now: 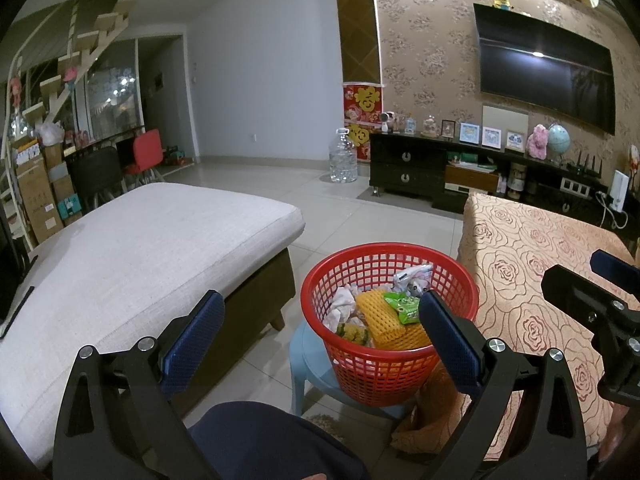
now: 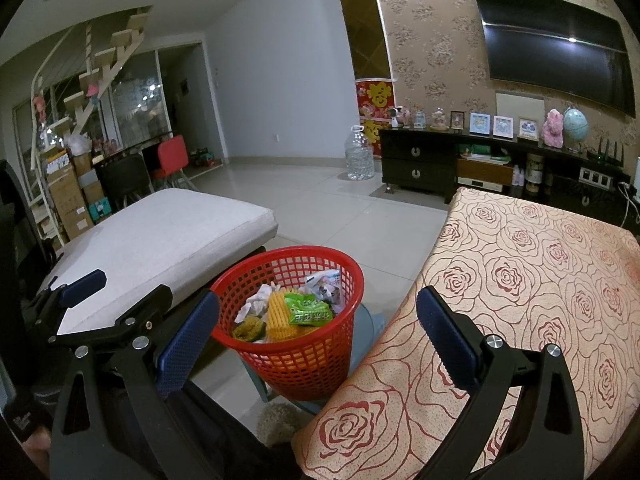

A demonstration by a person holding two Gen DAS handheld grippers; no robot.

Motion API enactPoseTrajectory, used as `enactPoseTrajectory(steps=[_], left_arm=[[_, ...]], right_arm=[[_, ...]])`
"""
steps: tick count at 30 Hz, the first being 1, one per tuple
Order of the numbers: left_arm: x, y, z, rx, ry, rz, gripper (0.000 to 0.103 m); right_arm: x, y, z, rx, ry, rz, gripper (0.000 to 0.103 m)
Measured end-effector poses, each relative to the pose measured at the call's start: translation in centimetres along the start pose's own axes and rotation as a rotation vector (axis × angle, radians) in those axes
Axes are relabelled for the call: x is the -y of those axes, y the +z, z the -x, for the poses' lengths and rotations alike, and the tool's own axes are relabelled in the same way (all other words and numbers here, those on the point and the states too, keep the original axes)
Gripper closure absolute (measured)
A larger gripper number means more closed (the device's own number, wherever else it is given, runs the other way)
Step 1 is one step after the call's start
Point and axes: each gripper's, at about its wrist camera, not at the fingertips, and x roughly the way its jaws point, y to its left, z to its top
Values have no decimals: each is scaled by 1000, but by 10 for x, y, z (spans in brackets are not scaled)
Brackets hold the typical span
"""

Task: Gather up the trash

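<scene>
A red mesh basket (image 1: 376,376) (image 2: 304,364) stands on a pale blue stool (image 1: 310,364) between the sofa and the table. Inside lie a yellow foam net (image 1: 380,318) (image 2: 278,316), a green wrapper (image 1: 402,306) (image 2: 306,308), crumpled white paper (image 1: 340,306) (image 2: 256,304) and a silvery packet (image 1: 412,278) (image 2: 324,284). My left gripper (image 1: 320,320) is open, empty, just in front of the basket. My right gripper (image 2: 318,320) is open too, holding nothing, spanning the basket and the table's edge. Each gripper shows at the edge of the other's view.
A grey sofa cushion (image 1: 132,252) (image 2: 160,232) lies on the left. A table with a rose-patterned cloth (image 1: 532,276) (image 2: 540,300) fills the right. A person's dark-clothed knee (image 1: 272,440) is below. A water jug (image 1: 343,158) and a TV cabinet (image 1: 408,170) stand on the tiled floor beyond.
</scene>
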Motion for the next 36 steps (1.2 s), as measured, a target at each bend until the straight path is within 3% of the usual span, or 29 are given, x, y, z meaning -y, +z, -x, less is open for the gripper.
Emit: enactPoseTrajectory(steps=[36], left_arm=[[4,3,3,4,1,11,9]], right_arm=[[1,2,4,4,-4,4,7]])
